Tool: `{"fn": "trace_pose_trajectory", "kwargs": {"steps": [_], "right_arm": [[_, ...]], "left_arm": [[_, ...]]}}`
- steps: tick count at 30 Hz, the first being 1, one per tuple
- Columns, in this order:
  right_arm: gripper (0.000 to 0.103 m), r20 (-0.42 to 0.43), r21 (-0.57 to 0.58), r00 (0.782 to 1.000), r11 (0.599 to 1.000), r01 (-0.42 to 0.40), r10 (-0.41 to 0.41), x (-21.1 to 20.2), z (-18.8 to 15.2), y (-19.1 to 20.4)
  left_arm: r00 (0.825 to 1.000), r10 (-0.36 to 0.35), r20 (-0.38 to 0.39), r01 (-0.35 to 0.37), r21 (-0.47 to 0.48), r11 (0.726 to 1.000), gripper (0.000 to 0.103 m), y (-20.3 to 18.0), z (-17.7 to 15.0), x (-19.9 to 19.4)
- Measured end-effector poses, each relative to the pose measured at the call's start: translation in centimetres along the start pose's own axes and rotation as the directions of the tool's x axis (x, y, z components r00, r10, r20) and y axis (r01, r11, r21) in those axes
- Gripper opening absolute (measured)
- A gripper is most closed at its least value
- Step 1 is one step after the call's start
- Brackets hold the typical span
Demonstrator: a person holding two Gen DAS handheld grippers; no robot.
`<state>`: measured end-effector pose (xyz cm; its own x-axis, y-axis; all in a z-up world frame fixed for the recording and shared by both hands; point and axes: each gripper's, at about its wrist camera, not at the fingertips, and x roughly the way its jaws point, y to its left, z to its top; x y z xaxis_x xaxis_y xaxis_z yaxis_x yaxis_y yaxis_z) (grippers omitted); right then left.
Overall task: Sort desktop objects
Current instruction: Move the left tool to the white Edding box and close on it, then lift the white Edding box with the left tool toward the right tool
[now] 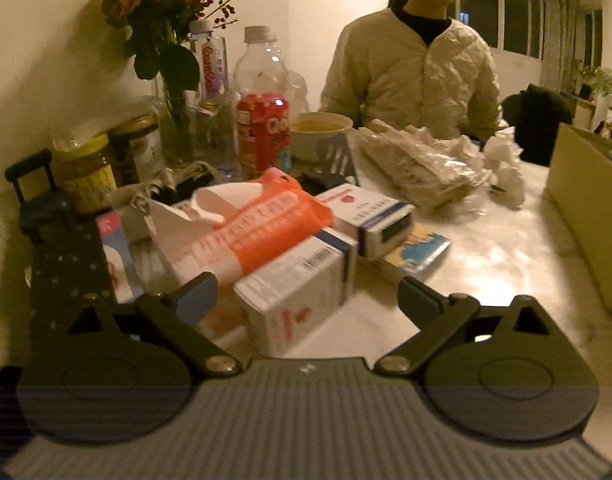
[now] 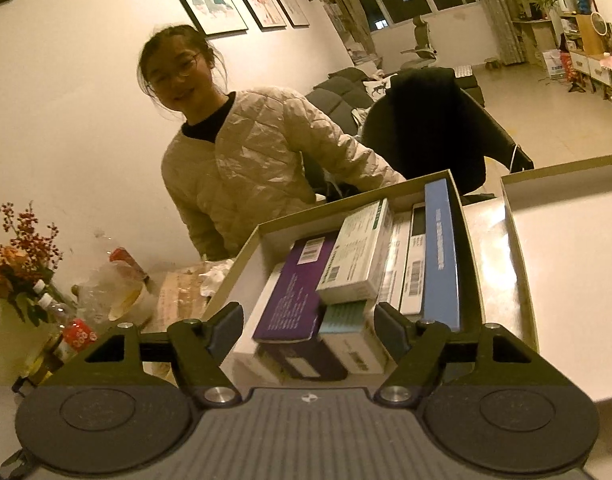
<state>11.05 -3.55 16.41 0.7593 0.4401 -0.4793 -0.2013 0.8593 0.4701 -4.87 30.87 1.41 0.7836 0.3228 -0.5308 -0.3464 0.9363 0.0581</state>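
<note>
The left gripper hangs with its jaws spread wide and nothing between them, just above the near end of a white cardboard carton with a barcode and red print that lies on the pale marble tabletop. An orange-and-white plastic packet lies across the far end of that carton, and a second white box with a dark blue stripe sits just beyond it, resting on a flat blue-and-yellow booklet. Farther left stand a clear bottle with a red label, jars with gold lids and a vase of orange flowers. The right gripper is also released, its jaws apart over an open beige cardboard tray. In the tray lie a purple box, a white-and-green box and a tall blue box, packed side by side. The tray's lid lies to its right.
</note>
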Motion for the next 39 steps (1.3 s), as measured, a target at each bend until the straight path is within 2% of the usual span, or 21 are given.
{"fn": "trace_pose_trajectory", "kwargs": {"steps": [3, 7, 14, 16, 20, 24, 31, 39], "right_arm": [[0.076, 0.003, 0.0, 1.0, 1.0, -0.012, 0.012, -0.6, -0.8, 0.2], [0.076, 0.009, -0.001, 1.0, 1.0, -0.024, 0.024, -1.4, -1.7, 0.4], [0.078, 0.042, 0.008, 0.998, 0.999, -0.051, 0.05, -3.3, -3.5, 0.6], [0.079, 0.052, 0.02, 0.997, 0.998, -0.058, 0.056, -3.7, -3.9, 0.5], [0.079, 0.057, 0.048, 0.996, 0.996, -0.073, 0.07, -4.2, -4.8, 0.3], [0.079, 0.059, 0.066, 0.995, 0.994, -0.082, 0.078, -4.5, -5.5, 0.2], [0.079, 0.076, 0.059, 0.994, 0.995, -0.084, 0.079, -5.2, -6.1, 0.5], [0.079, 0.083, 0.063, 0.99, 0.991, -0.118, 0.113, -6.1, -6.8, 1.1]], "left_arm": [[1.0, 0.017, -0.011, -0.017, 0.032, 0.999, 0.097, 0.1, 0.3, 0.8], [0.999, 0.003, -0.039, -0.001, 0.066, 0.998, 0.094, 0.0, 0.2, 1.7], [0.996, -0.019, -0.083, 0.028, 0.104, 0.994, 0.082, -0.5, 0.1, 2.5], [0.994, -0.038, -0.104, 0.048, 0.099, 0.994, 0.07, -0.6, 0.1, 2.5], [0.986, -0.085, -0.144, 0.095, 0.062, 0.994, 0.053, -0.5, 0.0, 2.6], [0.979, -0.109, -0.174, 0.114, 0.021, 0.993, 0.026, -0.2, 0.0, 2.8], [0.972, -0.15, -0.179, 0.137, -0.08, 0.987, 0.025, 0.4, -0.1, 2.6], [0.956, -0.267, -0.12, 0.243, -0.182, 0.953, 0.025, 0.1, 0.4, 1.3]]}}
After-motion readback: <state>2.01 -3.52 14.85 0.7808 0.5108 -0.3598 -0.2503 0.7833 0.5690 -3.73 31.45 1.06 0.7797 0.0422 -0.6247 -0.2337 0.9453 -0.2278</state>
